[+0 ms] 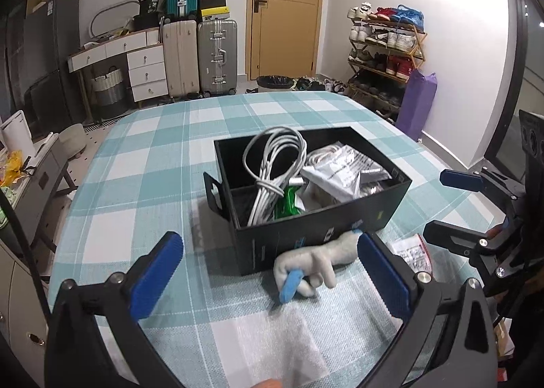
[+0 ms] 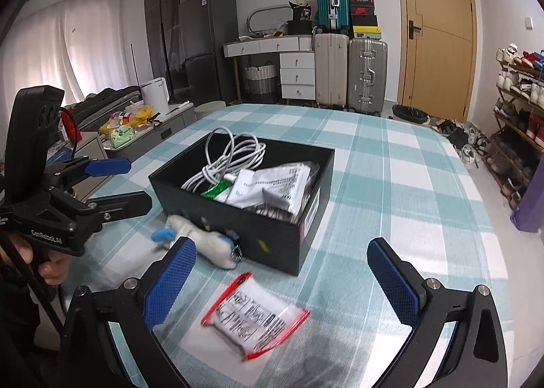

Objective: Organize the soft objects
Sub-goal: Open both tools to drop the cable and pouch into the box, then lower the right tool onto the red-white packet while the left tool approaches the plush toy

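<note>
A white plush toy (image 1: 307, 260) with blue tips lies on the checked tablecloth against the front of a black box (image 1: 306, 238). It also shows in the right wrist view (image 2: 204, 240). My left gripper (image 1: 268, 276) is open, its blue pads either side of the plush, just short of it. My right gripper (image 2: 282, 279) is open and empty above a red-edged plastic packet (image 2: 253, 318). The box (image 2: 272, 235) holds a white coiled cable (image 1: 275, 167), a green packet (image 1: 287, 203) and silver bags (image 1: 343, 170).
The table (image 1: 153, 157) carries a teal and white checked cloth. The red-edged packet (image 1: 413, 252) lies right of the plush. The right gripper (image 1: 476, 211) shows at the right edge of the left wrist view. Suitcases, drawers, a door and a shoe rack stand behind.
</note>
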Demonstrator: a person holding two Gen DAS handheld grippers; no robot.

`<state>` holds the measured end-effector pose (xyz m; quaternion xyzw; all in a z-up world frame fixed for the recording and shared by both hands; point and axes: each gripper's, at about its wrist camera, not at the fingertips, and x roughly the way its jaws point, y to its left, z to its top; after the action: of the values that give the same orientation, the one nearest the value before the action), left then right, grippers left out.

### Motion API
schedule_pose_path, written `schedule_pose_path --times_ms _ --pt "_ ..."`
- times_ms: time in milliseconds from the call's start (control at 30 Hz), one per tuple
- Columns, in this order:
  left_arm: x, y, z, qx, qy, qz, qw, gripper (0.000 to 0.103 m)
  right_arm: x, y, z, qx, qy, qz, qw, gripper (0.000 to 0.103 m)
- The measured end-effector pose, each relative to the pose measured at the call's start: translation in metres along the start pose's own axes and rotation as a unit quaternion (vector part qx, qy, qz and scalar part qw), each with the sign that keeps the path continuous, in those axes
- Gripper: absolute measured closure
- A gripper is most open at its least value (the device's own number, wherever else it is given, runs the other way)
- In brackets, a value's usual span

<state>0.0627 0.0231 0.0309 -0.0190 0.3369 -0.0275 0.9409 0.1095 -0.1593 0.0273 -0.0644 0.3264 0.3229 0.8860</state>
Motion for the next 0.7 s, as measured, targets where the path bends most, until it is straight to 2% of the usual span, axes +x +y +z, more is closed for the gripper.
schedule_pose_path --times_ms 300,700 --pt "0.006 -0.005 -0.008 0.005 0.013 0.010 0.9999 0.000 0.003 0.008 -0.016 0.001 0.025 -0.003 1.000 0.001" --pt "0.023 -0.007 -0.023 0.001 0.047 0.017 0.9988 0.000 0.020 0.017 -0.027 -0.014 0.080 0.000 0.997 0.001"
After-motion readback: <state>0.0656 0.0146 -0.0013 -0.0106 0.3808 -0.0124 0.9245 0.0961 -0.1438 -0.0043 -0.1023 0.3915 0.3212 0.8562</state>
